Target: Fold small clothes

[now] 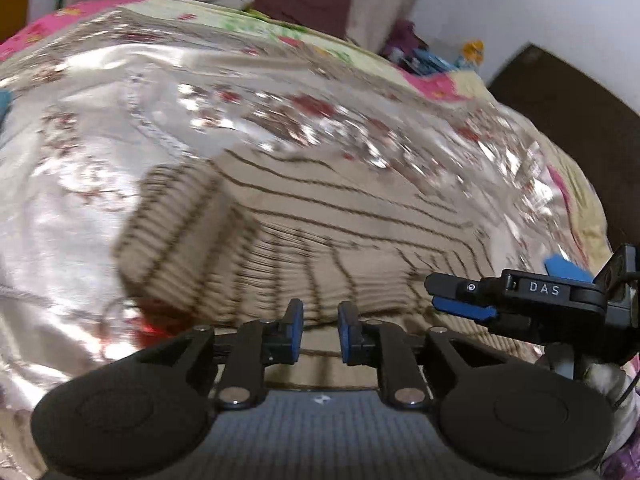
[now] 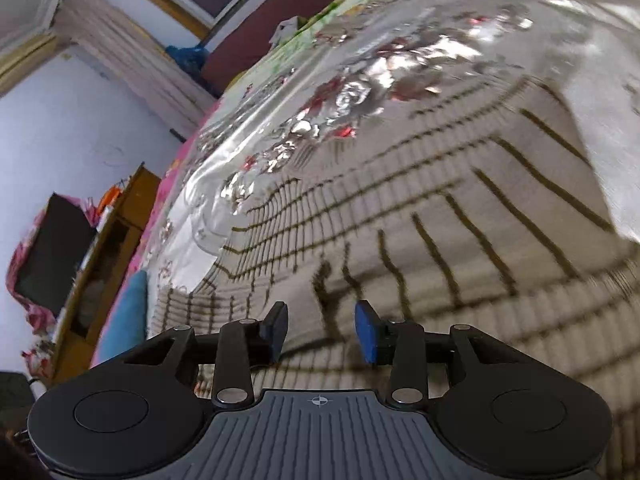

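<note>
"DAS" stands on the right gripper (image 1: 460, 294), seen from the left wrist.

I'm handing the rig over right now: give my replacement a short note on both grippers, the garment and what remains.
Left gripper: open, holding nothing, low over the near edge of the striped garment.
Right gripper: open, holding nothing, over the same striped garment; in the left wrist view it sits to the right, at the garment's right side.
Garment: beige with dark stripes, lying on the shiny floral bedspread. One sleeve looks already turned in over the body.
Left: grip the near edge and finish the folds. Both views are motion-blurred, so check the edges before pinching.
</note>
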Action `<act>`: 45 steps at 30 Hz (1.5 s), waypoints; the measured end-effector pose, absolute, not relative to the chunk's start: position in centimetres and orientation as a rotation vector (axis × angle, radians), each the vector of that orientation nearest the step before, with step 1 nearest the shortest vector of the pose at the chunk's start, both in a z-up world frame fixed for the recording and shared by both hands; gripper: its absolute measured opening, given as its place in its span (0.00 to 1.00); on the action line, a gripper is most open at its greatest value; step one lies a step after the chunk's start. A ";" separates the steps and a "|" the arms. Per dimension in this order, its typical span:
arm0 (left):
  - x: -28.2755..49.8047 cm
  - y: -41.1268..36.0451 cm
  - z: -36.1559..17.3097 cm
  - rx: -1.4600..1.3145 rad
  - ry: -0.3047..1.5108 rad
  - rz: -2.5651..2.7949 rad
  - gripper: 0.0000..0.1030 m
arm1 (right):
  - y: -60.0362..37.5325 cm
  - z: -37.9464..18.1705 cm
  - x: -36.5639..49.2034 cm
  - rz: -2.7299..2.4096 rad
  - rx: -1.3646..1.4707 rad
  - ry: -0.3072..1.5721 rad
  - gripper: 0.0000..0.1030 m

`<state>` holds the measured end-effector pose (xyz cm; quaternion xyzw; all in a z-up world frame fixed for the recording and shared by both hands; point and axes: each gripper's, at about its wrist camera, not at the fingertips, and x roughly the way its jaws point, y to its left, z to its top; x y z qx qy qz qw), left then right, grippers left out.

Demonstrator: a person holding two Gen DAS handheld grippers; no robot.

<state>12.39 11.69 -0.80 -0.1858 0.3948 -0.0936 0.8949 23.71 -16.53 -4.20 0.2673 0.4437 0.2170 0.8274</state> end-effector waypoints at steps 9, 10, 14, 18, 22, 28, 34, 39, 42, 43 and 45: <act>11.1 13.9 -3.9 -0.473 0.825 -0.148 0.27 | -13.6 -5.4 26.1 0.480 0.537 1.037 0.37; 11.0 13.9 -4.0 -0.475 0.827 -0.148 0.27 | -13.5 -5.3 26.0 0.486 0.537 1.037 0.37; 11.0 13.8 -4.0 -0.475 0.816 -0.157 0.27 | -12.7 -4.8 26.0 0.515 0.514 1.034 0.37; 10.9 13.6 -4.0 -0.468 0.820 -0.155 0.28 | -12.0 -5.1 26.7 0.498 0.499 1.066 0.15; 10.9 13.4 -3.4 -0.449 0.809 -0.145 0.30 | -13.2 -4.5 26.7 0.531 0.590 1.055 0.06; 11.7 12.8 -1.8 -0.396 0.778 -0.152 0.33 | -16.4 -0.2 27.1 0.542 0.639 0.918 0.05; 12.7 11.4 -1.2 -0.358 0.762 -0.180 0.38 | -21.3 1.6 27.5 0.422 0.600 0.817 0.02; 14.1 10.8 -2.5 -0.347 0.808 -0.182 0.39 | -25.0 -0.9 27.5 0.276 0.599 0.852 0.03; 14.3 11.1 -2.6 -0.352 0.809 -0.170 0.39 | -25.3 -2.4 26.9 0.302 0.632 0.911 0.10; 14.3 11.1 -2.6 -0.351 0.808 -0.169 0.39 | -24.9 -2.7 26.9 0.314 0.632 0.923 0.10; 14.2 11.3 -2.6 -0.344 0.809 -0.157 0.40 | -24.2 -3.3 26.9 0.351 0.648 0.939 0.10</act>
